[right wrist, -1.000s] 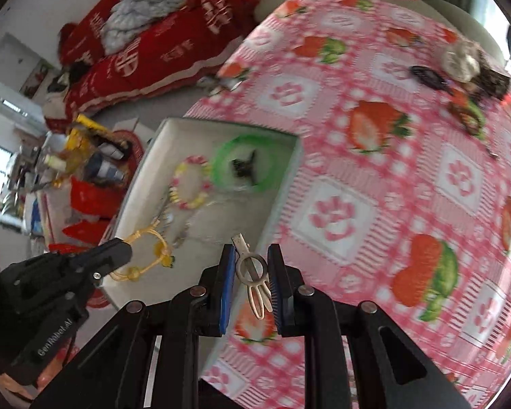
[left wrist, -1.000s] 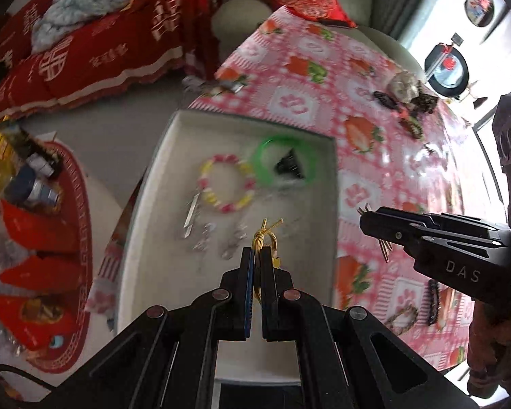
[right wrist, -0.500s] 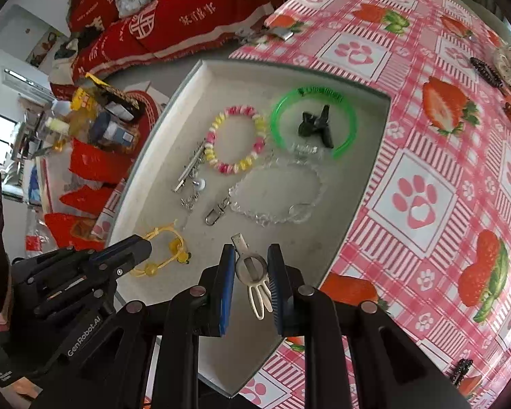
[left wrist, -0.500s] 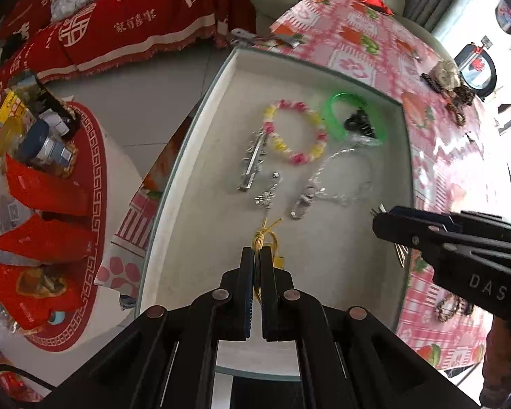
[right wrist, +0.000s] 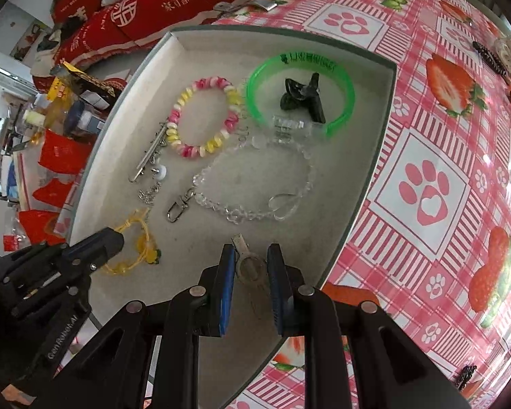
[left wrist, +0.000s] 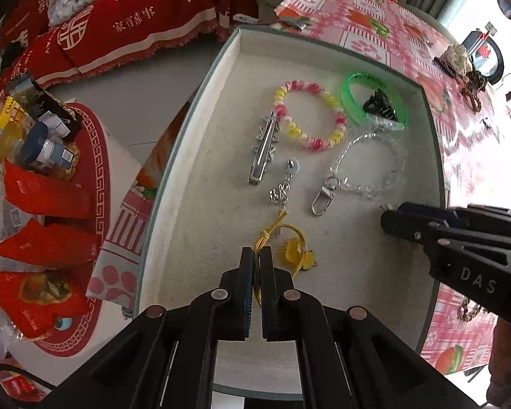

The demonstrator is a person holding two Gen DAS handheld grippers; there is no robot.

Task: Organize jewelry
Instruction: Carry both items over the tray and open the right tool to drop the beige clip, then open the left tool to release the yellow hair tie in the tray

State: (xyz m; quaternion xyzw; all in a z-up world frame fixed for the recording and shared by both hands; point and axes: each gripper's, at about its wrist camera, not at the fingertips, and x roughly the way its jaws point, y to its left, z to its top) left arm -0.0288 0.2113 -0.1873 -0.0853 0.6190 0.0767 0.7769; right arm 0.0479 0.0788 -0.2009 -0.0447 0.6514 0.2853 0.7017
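Jewelry lies in a shallow white tray (left wrist: pixel 201 129) on the surface.

Left wrist view: the left tongs (left wrist: pixel 256 255) are pinched together on a thin yellow cord bracelet (left wrist: pixel 289 238) with a small yellow charm, low over the tray's near floor. Just beyond the bracelet lie a small silver charm (left wrist: pixel 282 191) and a silver hair clip (left wrist: pixel 265 150), long and narrow. Touching the clip's far end is a bead bracelet (left wrist: pixel 310 116) of pink, yellow and white beads. Beside it, toward the tray's far right corner, a translucent green bangle (left wrist: pixel 357 81) rings a black claw clip (left wrist: pixel 380 104). A clear bead chain (left wrist: pixel 368 187) with a silver clasp curves in front of the bangle. The right tongs (left wrist: pixel 388 220) come in from the right over the tray's right part; whether they are closed does not show here.

Right wrist view: the right tongs (right wrist: pixel 251 255) are clamped on a pale metal hairpin (right wrist: pixel 250 269) with a round loop and thin prongs, held above the tray (right wrist: pixel 374 170) near its right wall. The clear chain (right wrist: pixel 255 211) lies just ahead of the hairpin, the green bangle (right wrist: pixel 255 102) and black clip (right wrist: pixel 303 97) farther on. The left tongs (right wrist: pixel 114 238) are at the tray's near left, closed on the yellow bracelet (right wrist: pixel 143 245). Outside the tray's right wall spreads a pink cloth (right wrist: pixel 426 187) with paw prints and strawberries.
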